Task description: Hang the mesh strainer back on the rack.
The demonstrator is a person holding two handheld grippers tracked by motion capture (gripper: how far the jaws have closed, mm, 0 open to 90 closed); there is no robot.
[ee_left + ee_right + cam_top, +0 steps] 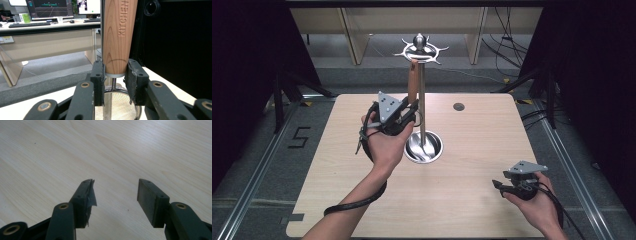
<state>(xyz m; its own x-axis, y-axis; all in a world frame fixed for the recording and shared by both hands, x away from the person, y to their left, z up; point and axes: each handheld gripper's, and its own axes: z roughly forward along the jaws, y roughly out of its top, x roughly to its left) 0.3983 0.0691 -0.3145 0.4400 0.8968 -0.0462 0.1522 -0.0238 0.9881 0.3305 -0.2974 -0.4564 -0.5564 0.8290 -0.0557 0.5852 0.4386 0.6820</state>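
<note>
Strainer handle point(117, 37), wooden and upright beside the rack pole point(422, 100), is pinched at its lower end by the left tool point(113, 82), apparently to hook it onto the rack's top, while the right tool point(115, 195) rests spread over the desk point(75, 150).

- I see the strainer's wooden handle point(117, 37) standing upright, "KITCHEN" burned into its grain, a pale collar at its lower end.
- Its wire-mesh bowl point(117, 105) hangs directly below, at six o'clock from the handle.
- On my overhead feed, the handle point(412, 82) sits just beside the stand's steel pole point(422, 100), at its nine o'clock.
</note>
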